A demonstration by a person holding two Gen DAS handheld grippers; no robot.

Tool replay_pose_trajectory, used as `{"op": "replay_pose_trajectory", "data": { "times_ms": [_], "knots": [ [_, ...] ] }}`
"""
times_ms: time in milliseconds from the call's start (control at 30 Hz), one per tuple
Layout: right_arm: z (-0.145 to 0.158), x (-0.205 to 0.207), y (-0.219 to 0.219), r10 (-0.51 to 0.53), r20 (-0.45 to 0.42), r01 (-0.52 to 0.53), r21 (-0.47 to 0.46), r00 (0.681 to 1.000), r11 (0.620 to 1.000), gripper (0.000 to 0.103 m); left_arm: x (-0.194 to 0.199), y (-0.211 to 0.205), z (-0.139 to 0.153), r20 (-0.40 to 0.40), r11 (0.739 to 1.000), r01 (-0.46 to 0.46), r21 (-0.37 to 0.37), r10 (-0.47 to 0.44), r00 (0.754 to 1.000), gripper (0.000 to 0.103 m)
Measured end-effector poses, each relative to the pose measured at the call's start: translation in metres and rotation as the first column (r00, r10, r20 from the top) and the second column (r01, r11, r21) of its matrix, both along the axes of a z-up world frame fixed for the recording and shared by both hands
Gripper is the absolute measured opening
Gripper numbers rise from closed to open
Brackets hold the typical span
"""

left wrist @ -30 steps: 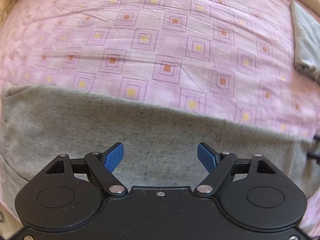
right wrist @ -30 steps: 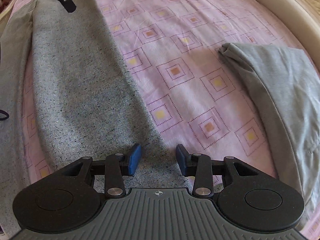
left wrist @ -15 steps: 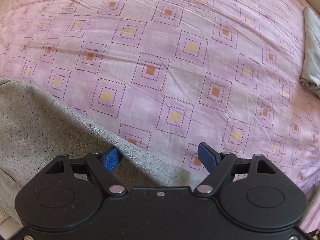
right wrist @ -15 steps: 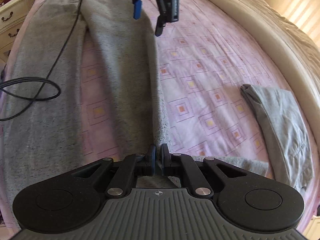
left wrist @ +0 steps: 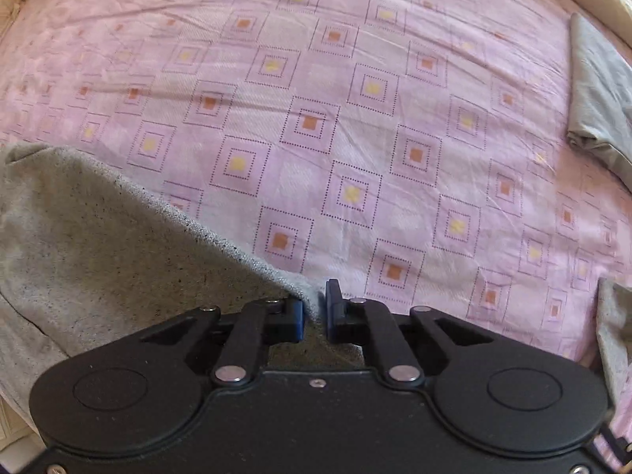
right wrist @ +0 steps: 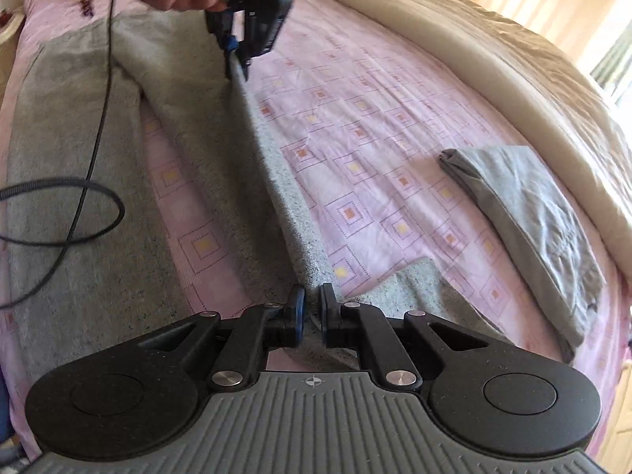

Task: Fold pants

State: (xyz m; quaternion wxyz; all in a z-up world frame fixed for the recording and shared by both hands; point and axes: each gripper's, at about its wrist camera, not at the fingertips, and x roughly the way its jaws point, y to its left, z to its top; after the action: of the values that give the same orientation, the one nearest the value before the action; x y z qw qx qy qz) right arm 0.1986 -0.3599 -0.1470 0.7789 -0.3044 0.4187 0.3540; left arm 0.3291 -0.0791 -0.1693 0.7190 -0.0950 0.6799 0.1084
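Grey speckled pants (right wrist: 221,150) lie lengthwise on the pink patterned bedsheet (right wrist: 355,118). My left gripper (left wrist: 314,310) is shut on the outer edge of the right leg near the waist end; the pants (left wrist: 98,245) fill the lower left of its view. It also shows at the far end of the right wrist view (right wrist: 237,55), held in a hand. My right gripper (right wrist: 310,314) is shut on the same leg edge near the hem. The edge is lifted and stretched taut between both grippers.
A folded grey garment (right wrist: 525,213) lies on the sheet at the right, also seen in the left wrist view (left wrist: 600,94). A black cable (right wrist: 79,197) loops over the left pant leg. A cream bed border (right wrist: 454,39) curves along the far side.
Both grippers closed on the leg's outer edge, the right first, then the left. The edge has been lifted off the sheet and pulled taut.
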Motion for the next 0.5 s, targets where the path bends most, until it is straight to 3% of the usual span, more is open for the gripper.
{"op": "replay_pose_trajectory", "data": {
  "times_ms": [100, 200, 233, 400, 500],
  "knots": [
    [0.016, 0.005, -0.019, -0.175, -0.041, 0.180, 0.171, 0.984, 0.969, 0.017, -0.031, -0.001, 0.009, 0.029, 1.000, 0.004, 0.012, -0.004, 1.000, 0.013],
    [0.031, 0.015, -0.037, -0.387, -0.069, 0.388, 0.315, 0.920, 0.866, 0.034, -0.045, 0.001, 0.016, 0.040, 1.000, -0.014, 0.011, 0.013, 0.999, 0.013],
    [0.031, 0.021, -0.037, -0.446, -0.065, 0.442, 0.323, 0.892, 0.837, 0.038, -0.052, -0.001, 0.018, 0.045, 1.000, -0.015, 0.014, 0.014, 0.999, 0.013],
    [-0.003, 0.071, -0.011, -0.666, -0.054, 0.664, 0.171, 0.744, 0.728, 0.038, -0.065, -0.004, 0.015, 0.034, 0.999, -0.023, 0.026, 0.022, 0.999, 0.013],
    [-0.034, 0.096, 0.009, -0.730, -0.068, 0.733, 0.069, 0.680, 0.677, 0.038, -0.067, -0.003, 0.016, 0.049, 0.999, -0.034, 0.025, 0.033, 0.998, 0.013]
  ]
}}
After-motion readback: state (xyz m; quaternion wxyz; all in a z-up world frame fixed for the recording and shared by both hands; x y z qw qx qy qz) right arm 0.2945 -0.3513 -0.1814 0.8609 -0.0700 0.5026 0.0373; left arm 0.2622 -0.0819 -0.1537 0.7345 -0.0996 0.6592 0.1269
